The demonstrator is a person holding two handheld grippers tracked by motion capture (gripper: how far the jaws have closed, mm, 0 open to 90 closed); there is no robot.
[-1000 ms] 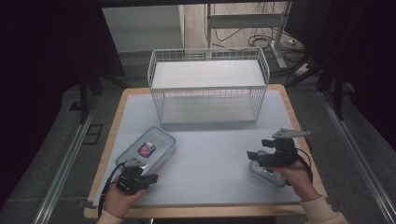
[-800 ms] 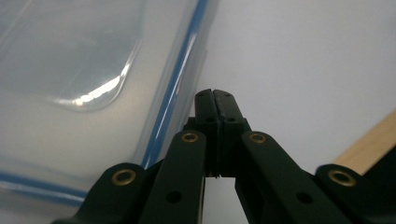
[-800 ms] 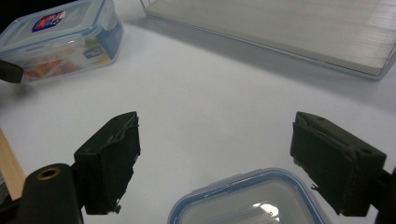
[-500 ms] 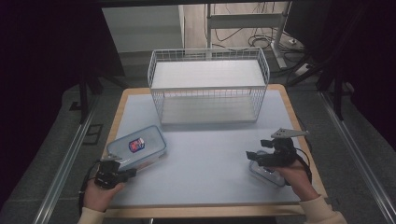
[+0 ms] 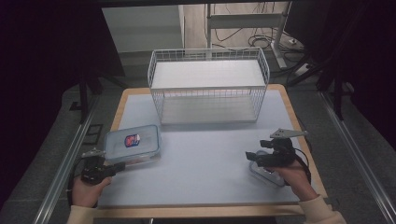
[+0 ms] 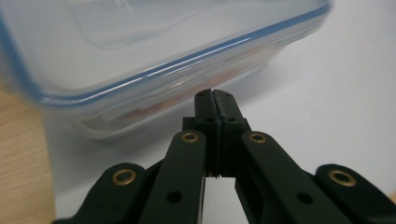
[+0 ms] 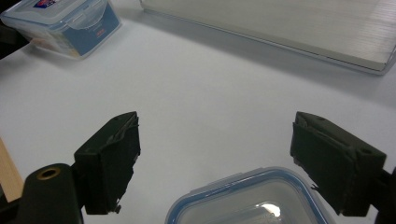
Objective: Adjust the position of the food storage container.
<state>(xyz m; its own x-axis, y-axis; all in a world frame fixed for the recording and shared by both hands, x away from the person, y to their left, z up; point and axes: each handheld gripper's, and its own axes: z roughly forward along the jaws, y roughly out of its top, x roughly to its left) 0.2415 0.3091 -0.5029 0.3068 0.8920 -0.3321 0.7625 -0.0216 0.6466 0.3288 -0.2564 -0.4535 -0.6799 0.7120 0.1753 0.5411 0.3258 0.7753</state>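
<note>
Wire basket [image 5: 208,86] sits at the counter's [image 5: 201,154] far middle. Larger lidded box [image 5: 132,143] lies near the left edge, in front of the basket's left corner. Left tongs [image 5: 119,165] sit just before that box at its near side, tips at its wall. Small lidded box [image 5: 267,173] lies near the right front, well apart from the larger one, under the right tongs [image 5: 249,156].

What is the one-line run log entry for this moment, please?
left tongs: shut, at lidded container | right tongs: open over small container | wire basket: empty
</note>
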